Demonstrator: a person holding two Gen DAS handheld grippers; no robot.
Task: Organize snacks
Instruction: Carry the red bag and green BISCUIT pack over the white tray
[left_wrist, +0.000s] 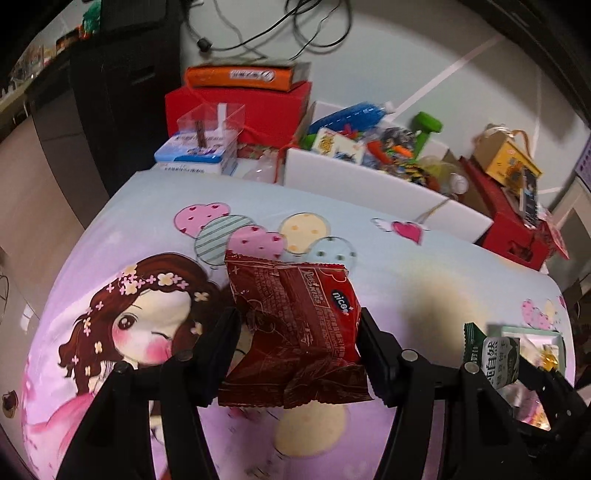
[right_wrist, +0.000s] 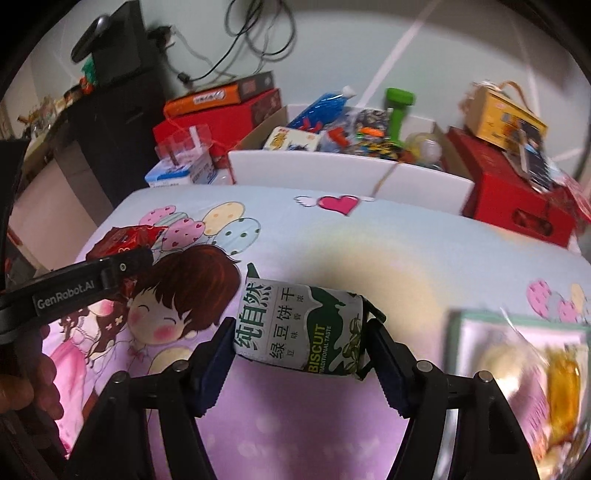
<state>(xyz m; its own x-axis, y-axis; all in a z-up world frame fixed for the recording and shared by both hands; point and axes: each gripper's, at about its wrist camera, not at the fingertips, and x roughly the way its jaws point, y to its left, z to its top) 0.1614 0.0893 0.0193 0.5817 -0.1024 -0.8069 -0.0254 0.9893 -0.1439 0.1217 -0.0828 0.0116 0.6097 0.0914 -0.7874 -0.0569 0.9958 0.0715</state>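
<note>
The red snack packet (left_wrist: 291, 332) sits clamped between the two fingers of the left gripper (left_wrist: 297, 343), crumpled at its lower edge and lifted above the cartoon-print counter cloth (left_wrist: 424, 295). In the right wrist view the same packet (right_wrist: 125, 240) shows at the far left in that gripper (right_wrist: 127, 264), over the printed girl's head. The green-and-white biscuit packet (right_wrist: 301, 326) lies sideways, pinched at both ends by the right gripper (right_wrist: 299, 350), also raised above the cloth; from the left wrist view it (left_wrist: 495, 356) appears to the right of the red packet, in the right gripper (left_wrist: 498, 363).

To the right of the biscuit packet, a pale green-rimmed tray (right_wrist: 517, 319) rests on the cloth, holding a blurred amber-wrapped item (right_wrist: 563, 387); what else it holds cannot be made out.

Beyond the far edge of the cloth, behind the red packet, stands a white box (left_wrist: 369, 184) crammed with colourful toys and packets. Left of it is a red box (left_wrist: 258, 107) with an orange box (left_wrist: 243, 75) on top. Right of the white box is a red crate (left_wrist: 513, 229) carrying a yellow carton (left_wrist: 508, 158).
</note>
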